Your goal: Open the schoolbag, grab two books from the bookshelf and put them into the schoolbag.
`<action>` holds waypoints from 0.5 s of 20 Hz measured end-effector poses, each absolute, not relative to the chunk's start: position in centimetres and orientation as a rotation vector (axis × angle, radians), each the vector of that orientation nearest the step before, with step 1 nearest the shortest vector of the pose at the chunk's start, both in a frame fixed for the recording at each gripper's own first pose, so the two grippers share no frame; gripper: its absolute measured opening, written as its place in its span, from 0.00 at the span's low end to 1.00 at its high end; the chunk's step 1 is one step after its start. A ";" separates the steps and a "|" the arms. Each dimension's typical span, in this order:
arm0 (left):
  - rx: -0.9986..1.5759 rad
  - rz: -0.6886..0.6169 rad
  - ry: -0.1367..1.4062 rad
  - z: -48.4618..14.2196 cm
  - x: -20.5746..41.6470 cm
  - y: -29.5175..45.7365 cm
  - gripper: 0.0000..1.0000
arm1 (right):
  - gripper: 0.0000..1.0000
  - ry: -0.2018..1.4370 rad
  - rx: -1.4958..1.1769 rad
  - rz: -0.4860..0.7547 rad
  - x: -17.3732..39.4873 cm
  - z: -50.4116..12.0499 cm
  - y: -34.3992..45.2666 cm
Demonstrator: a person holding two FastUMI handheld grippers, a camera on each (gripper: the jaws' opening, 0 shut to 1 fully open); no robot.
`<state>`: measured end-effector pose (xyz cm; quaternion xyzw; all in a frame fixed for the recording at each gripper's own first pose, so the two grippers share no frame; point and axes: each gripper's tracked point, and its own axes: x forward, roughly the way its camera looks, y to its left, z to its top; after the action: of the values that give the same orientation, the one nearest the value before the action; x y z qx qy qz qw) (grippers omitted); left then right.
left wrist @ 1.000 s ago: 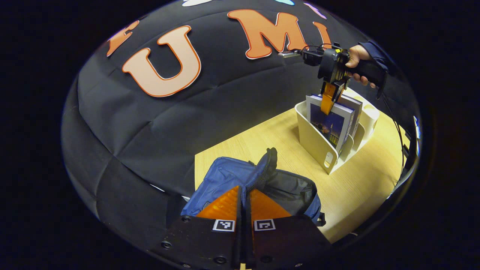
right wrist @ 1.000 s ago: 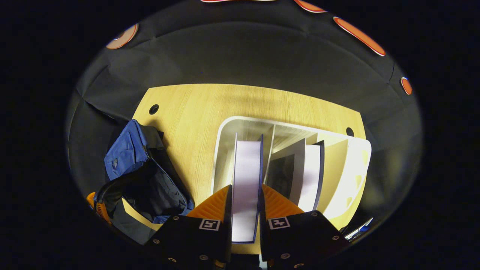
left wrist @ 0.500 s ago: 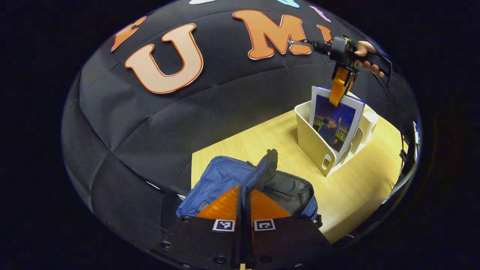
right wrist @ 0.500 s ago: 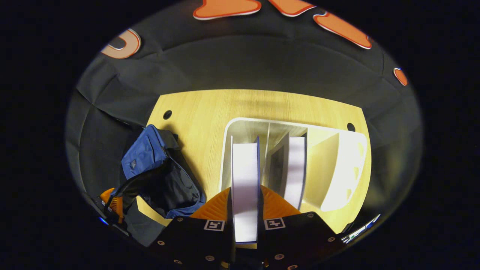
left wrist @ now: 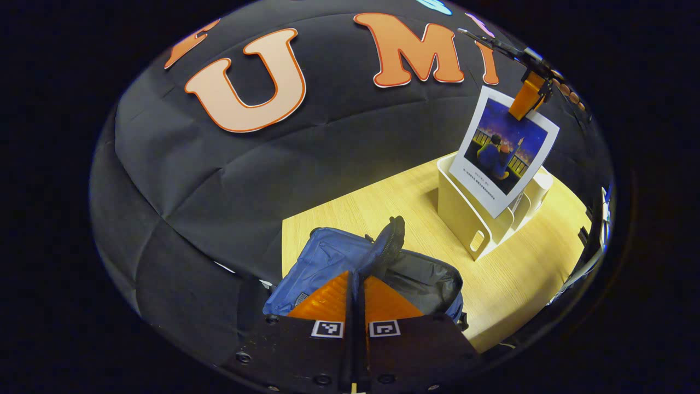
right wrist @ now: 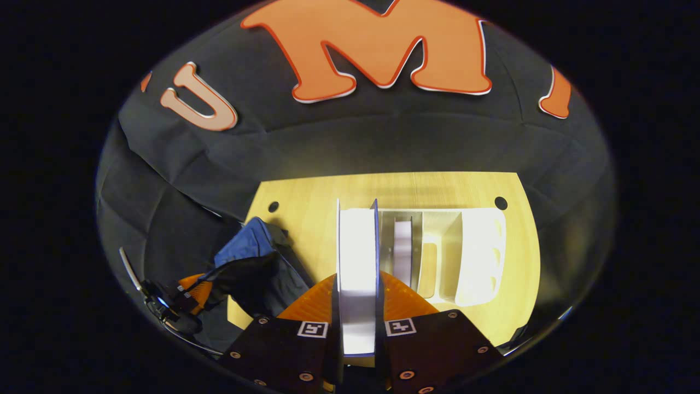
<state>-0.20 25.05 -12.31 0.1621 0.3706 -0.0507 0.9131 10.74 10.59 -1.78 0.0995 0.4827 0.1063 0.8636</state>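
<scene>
My right gripper [right wrist: 356, 282] is shut on a white-edged book [right wrist: 356, 241], held upright above the white bookshelf [right wrist: 481, 246]. In the left gripper view that book [left wrist: 506, 153] hangs with its picture cover showing, lifted almost clear of the bookshelf [left wrist: 465, 210], under the right gripper [left wrist: 525, 101]. Another book [right wrist: 403, 246] stands in a shelf slot. The blue schoolbag [left wrist: 328, 257] lies open, its dark inside showing. My left gripper [left wrist: 355, 284] is shut on the bag's near rim. The right gripper view has the schoolbag [right wrist: 246, 246] at lower left with the left gripper [right wrist: 188, 287] at its edge.
The wooden table [left wrist: 383, 202] carries the bag at its left end and the bookshelf at its right. Bare tabletop [right wrist: 426, 189] lies between them and behind the shelf. Two cable holes [right wrist: 500, 203] sit at the table's far corners. Black cloth wall rises behind.
My right gripper has risen with the book, drawing it up out of the bookshelf slot. The left gripper and the bag have stayed put.
</scene>
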 end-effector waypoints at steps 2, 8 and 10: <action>0.322 -0.107 0.774 -12.2 0.2 25.1 0.02 | 0.23 0.969 0.249 0.245 9.9 -0.6 11.0; 0.267 -0.107 0.797 -11.8 0.8 26.1 0.02 | 0.23 0.909 0.419 0.309 6.6 -1.4 15.1; 0.268 -0.114 0.800 -11.5 1.0 26.1 0.02 | 0.23 0.902 0.457 0.335 5.5 -2.5 16.7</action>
<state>0.99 26.15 -11.49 0.1300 0.3882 -0.0551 0.9107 5.53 16.66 -2.53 0.2181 0.4300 0.1597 0.8614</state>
